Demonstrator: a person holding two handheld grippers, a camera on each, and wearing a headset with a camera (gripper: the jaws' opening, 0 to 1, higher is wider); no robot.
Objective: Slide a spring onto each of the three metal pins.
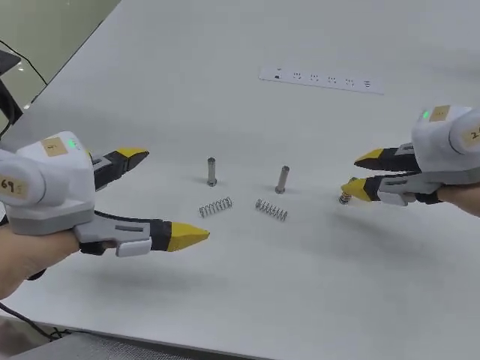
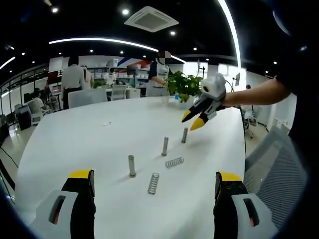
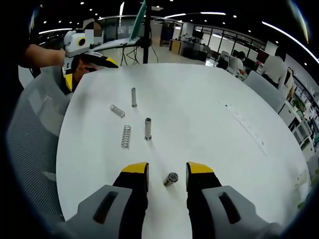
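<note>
Two loose springs [image 1: 215, 207] lie just ahead of the wide-open, empty left gripper [image 1: 172, 194]; right gripper [image 3: 167, 168] is half open, with a spring-covered pin [image 3: 171, 179] between its tips, not pinched.

Two upright pins [image 1: 211, 171], two springs [image 1: 215, 207] lying beside, third pin [image 1: 345, 197] apart

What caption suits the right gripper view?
Right gripper open astride the third pin; beyond, two bare pins and two loose springs on the white table.

left gripper [image 1: 172, 195] jaws wide apart; right gripper [image 1: 354, 174] jaws narrowly parted
</note>
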